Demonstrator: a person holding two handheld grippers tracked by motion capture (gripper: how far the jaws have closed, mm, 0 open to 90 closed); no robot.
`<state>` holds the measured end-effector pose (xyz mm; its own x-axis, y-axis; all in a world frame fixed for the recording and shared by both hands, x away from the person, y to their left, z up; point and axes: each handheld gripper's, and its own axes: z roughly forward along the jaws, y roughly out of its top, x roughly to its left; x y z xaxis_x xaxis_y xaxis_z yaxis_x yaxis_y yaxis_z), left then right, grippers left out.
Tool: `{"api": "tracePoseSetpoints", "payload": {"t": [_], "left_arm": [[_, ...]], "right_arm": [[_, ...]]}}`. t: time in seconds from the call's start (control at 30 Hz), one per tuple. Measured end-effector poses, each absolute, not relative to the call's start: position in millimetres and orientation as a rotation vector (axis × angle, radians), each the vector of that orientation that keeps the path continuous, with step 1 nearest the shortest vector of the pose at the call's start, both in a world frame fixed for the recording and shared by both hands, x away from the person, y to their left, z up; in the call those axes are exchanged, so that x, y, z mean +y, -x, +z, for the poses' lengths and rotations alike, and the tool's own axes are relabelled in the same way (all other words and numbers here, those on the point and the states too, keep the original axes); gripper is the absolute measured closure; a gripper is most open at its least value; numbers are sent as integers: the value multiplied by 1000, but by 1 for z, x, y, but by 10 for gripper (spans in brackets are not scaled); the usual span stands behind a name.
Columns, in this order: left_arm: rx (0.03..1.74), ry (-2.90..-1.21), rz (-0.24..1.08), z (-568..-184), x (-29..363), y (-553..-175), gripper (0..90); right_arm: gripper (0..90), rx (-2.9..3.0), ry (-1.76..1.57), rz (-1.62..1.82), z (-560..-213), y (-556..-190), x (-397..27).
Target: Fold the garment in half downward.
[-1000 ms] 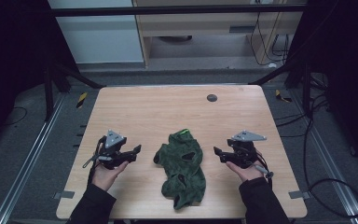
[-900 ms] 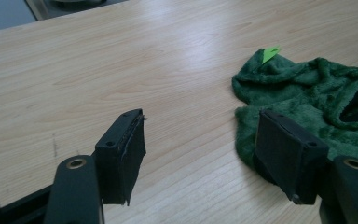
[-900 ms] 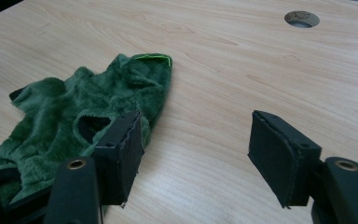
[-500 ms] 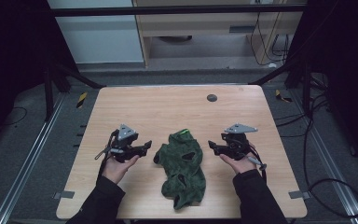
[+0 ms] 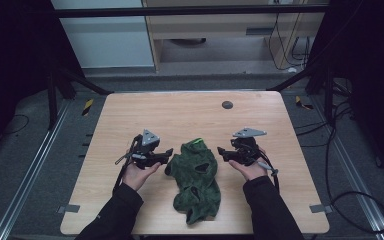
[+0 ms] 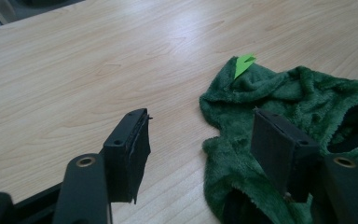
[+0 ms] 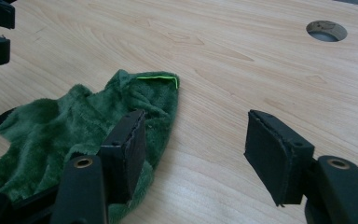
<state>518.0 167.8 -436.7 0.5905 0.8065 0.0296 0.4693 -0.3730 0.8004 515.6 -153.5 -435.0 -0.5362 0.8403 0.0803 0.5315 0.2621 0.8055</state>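
High view: we see both claws, left [image 5: 168, 155] and right [image 5: 221, 151], gaping beside the crumpled green plush garment [image 5: 195, 182] at mid-table [image 5: 180, 112], where we judge shallow bites could slip off loose folds.

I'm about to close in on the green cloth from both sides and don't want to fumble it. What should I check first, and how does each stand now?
1. Left hand-held gripper open: ok, jaws spread wide.
2. Right hand-held gripper open: ok, jaws spread wide.
3. Green cloth lies between both grippers: ok.
4. Cloth edge between the jaws: not ok, each gripper has one jaw over fabric, the other over bare table.
5. Cloth lying flat: not ok, it is bunched.
6. Green tag clear of the jaws: ok.
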Motion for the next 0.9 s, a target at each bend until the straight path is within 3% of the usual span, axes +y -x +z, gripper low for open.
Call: {"api": "tracePoseSetpoints", "payload": {"t": [0.9], "left_arm": [[1020,-2177,456,-473,143,-547,419]], "right_arm": [[482,2245,-1250,1141,-455,-540,-126]]}}
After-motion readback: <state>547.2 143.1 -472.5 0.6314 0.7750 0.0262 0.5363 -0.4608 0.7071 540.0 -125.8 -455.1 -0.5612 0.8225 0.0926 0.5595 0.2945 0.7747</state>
